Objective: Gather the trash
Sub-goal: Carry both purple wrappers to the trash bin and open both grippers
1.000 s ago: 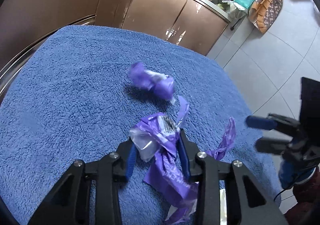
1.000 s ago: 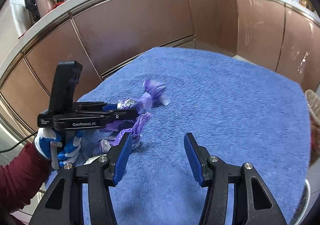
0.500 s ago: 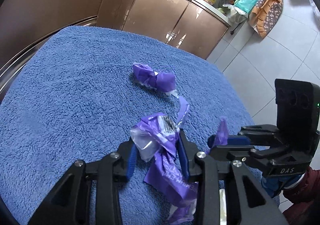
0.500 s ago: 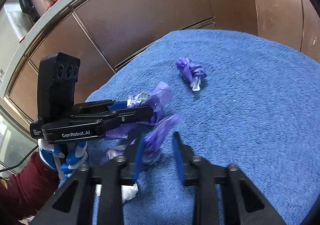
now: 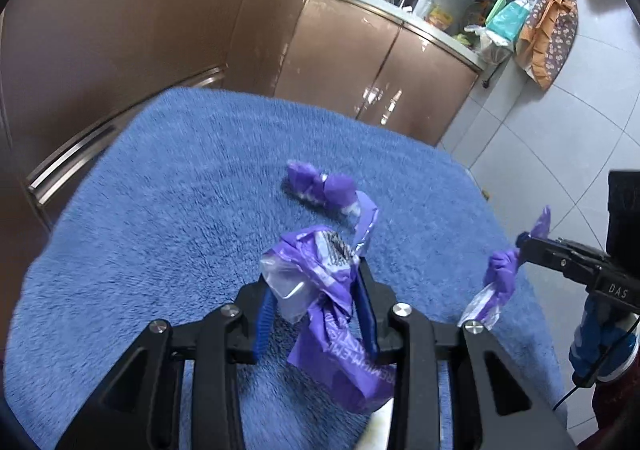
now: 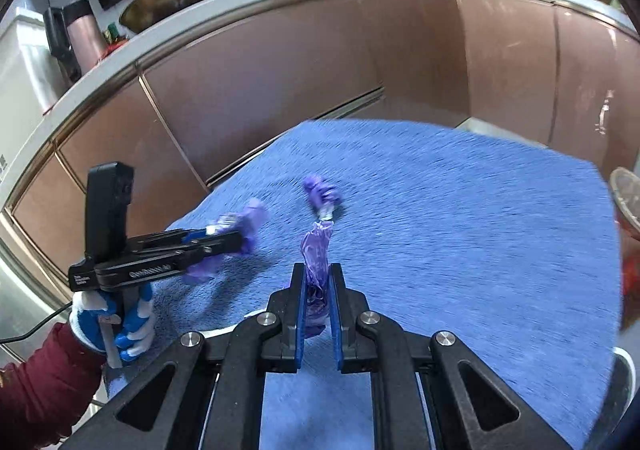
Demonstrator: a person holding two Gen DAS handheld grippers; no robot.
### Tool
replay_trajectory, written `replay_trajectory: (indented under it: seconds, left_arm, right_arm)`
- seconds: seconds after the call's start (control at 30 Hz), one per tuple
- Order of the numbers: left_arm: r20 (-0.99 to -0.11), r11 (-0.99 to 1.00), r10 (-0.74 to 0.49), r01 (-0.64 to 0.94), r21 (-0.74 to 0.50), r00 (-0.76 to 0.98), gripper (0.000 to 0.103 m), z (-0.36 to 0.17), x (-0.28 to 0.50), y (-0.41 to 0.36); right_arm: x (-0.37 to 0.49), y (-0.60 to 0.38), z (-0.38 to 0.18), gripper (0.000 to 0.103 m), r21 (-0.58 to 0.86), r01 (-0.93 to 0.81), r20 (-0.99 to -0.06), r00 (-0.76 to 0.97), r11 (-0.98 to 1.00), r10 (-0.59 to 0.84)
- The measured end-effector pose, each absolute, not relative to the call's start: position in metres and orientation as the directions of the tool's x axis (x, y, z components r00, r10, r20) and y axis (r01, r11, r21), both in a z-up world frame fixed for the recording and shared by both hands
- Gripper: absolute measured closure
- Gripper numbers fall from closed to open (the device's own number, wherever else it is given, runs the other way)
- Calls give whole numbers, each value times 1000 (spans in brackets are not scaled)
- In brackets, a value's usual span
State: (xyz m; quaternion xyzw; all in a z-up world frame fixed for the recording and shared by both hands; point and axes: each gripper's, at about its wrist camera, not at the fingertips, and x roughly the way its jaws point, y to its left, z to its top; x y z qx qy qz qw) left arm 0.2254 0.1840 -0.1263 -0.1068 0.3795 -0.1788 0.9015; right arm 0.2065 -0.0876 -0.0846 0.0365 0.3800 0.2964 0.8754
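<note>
On the blue terry-towel surface (image 5: 168,210), far centre, one twisted purple plastic wrapper (image 5: 320,186) lies loose. Left gripper (image 5: 316,306) jaws part-closed, clamping a crumpled purple-and-clear wrapper (image 5: 320,278) lifted off the towel. Right gripper (image 6: 318,290) jaws just closed nearly shut on a thin purple wrapper strip (image 6: 316,254), right of the left one.

The surface (image 5: 160,210) wears a plain blue terry cover. At its twelve o'clock, glossy copper-brown cabinets (image 6: 280,62). The wrappers (image 5: 332,290) are purple with white lettering and clear patches. Each black tool (image 6: 318,290) has blue pads (image 6: 303,310).
</note>
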Motion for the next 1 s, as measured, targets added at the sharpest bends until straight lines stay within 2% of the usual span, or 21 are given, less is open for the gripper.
replay_trajectory:
  seconds: [0.27,0.57,1.0]
  left_arm:
    - [-593,927,-365,226,-298,718,69,-75,188,177]
    - [-528,921,-376,246,-302,761,69,-32,147,156]
    - [-487,919,-386,279,-280,784,69,5,107,120]
  right_arm:
    - [159,-138,-52,93,264,-423,-586,643,867,493]
    - [108,-183,-15,93,252,-362,-502,744,898,441]
    - [50,-226,24,93,200,-273,-392,858,941,332]
